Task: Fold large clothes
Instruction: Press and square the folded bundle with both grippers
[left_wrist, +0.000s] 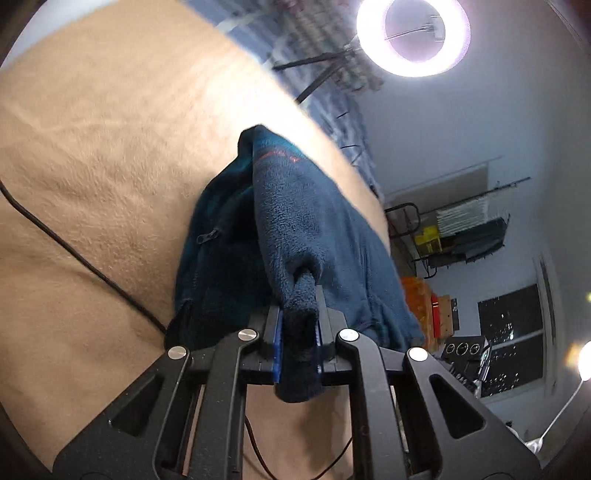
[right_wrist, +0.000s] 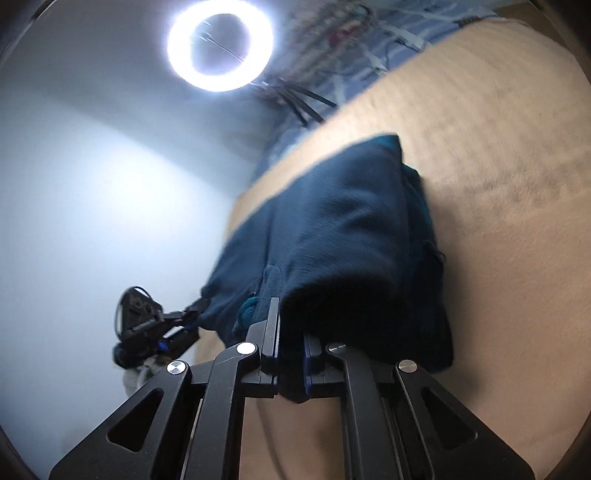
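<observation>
A dark blue fleece jacket (left_wrist: 310, 229) lies bunched on a tan blanket (left_wrist: 103, 155), with red stitching near its far end and a zipper pull on its left side. My left gripper (left_wrist: 300, 328) is shut on a fold of the fleece, which pokes out between the pads. In the right wrist view the same fleece jacket (right_wrist: 343, 229) stretches away over the tan blanket (right_wrist: 498, 184). My right gripper (right_wrist: 291, 343) is shut on its near edge. The left gripper (right_wrist: 188, 314) shows at the left in that view, clamped on the jacket's other corner.
A black cable (left_wrist: 74, 251) runs across the blanket on the left. A bright ring light (left_wrist: 413, 33) on a tripod stands beyond the blanket's far edge, over blue patterned bedding (right_wrist: 351, 66). Shelving and clutter (left_wrist: 461, 236) fill the right background.
</observation>
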